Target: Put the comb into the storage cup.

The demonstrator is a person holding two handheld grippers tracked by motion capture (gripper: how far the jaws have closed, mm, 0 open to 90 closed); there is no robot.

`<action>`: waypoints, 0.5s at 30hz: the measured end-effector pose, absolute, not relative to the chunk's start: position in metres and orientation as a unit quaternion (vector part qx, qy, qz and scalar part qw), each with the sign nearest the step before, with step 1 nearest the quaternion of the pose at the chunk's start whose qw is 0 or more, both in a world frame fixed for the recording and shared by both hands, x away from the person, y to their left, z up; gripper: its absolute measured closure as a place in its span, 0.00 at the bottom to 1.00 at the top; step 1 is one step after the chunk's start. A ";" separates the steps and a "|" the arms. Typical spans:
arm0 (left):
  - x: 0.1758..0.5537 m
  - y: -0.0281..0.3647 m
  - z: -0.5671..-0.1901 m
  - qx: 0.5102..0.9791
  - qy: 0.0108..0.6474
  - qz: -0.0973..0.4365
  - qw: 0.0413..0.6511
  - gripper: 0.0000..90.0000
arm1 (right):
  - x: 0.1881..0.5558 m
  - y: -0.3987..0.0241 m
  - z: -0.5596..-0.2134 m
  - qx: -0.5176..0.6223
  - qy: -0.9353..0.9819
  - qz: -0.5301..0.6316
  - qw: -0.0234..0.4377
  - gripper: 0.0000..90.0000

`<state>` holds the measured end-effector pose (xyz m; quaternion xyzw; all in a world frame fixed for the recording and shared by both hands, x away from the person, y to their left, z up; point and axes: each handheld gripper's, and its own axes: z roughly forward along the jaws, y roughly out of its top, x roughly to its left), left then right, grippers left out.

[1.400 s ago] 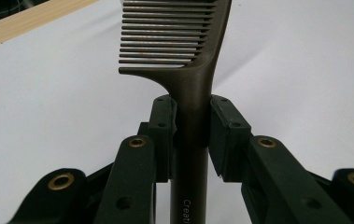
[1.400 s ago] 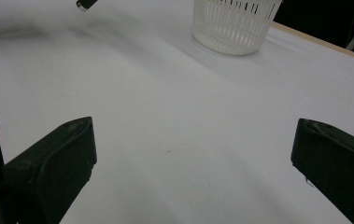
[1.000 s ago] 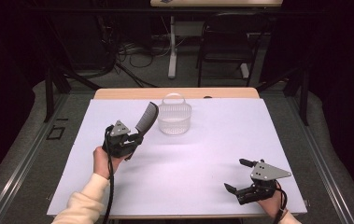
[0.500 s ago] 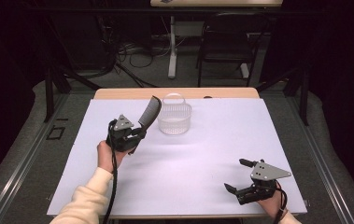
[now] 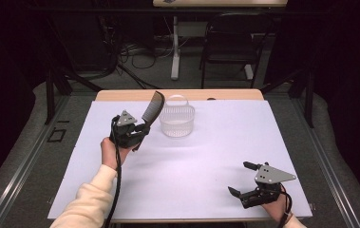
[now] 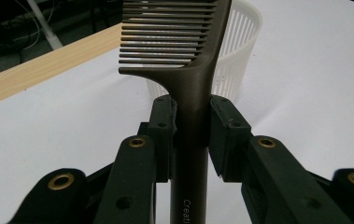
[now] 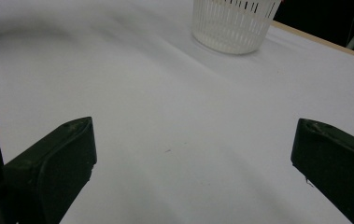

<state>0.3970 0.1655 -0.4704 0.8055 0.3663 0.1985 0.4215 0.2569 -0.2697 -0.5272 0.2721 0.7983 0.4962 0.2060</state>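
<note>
We held one dark comb [image 5: 152, 110] in our left gripper [image 5: 138, 134], and the jaws were clamped tight on its handle, one pad on each side. In the left gripper view the comb [image 6: 191, 88] stood straight up out of the jaws, with its teeth at the far end and its long side pointing up and away from our hand. One small white basket [image 5: 177, 122] with thin slits in its wall sat on the desk [image 5: 215, 156], toward the far edge. It was just to the right of the comb's tip and a little lower, so we think the comb needed to go a bit more to the right and then tip down, teeth first, into the open top. Our left hand [image 5: 111, 152] was much nearer to the basket than our right one. Our right gripper [image 5: 246, 187] rested low near the front right corner of the desk, well apart from the basket, and its jaws were wide apart with nothing between them. We counted one comb, one basket and two grippers.
</note>
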 end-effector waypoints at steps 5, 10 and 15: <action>0.400 0.165 -0.467 0.803 0.368 0.202 0.424 0.80 | 0.257 -0.270 -0.527 0.271 0.799 0.496 0.206 0.00; 0.402 0.166 -0.463 0.800 0.367 0.205 0.428 0.80 | 0.257 -0.270 -0.527 0.271 0.799 0.496 0.205 0.00; 0.406 0.166 -0.461 0.798 0.369 0.208 0.428 0.80 | 0.257 -0.269 -0.527 0.274 0.799 0.496 0.204 0.00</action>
